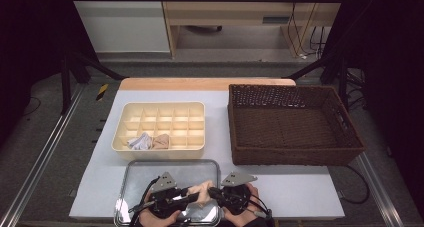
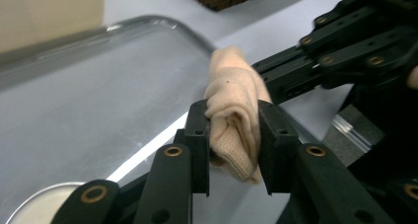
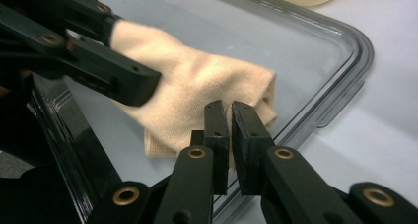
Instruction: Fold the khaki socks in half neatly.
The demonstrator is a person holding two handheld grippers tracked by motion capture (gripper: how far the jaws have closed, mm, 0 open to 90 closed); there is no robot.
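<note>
A soft, peach-colored cloth [image 1: 202, 191] is held just above the shiny metal tray [image 1: 135, 177] at the near edge of the table. It is folded into a long, thick roll. In the high view the roll's long side runs left to right, stretched between the two grippers. The left gripper [image 2: 234, 135] squeezes one end of the roll, with a black jaw pressed on each side of the bunched cloth. The right gripper [image 3: 229, 130] has its jaws nearly together, pinching a thin edge at the other end of the cloth. Behind the tray sits a cream box with many little squares [image 1: 187, 109], and a brown woven basket [image 1: 350, 152] stands to the right.
</note>
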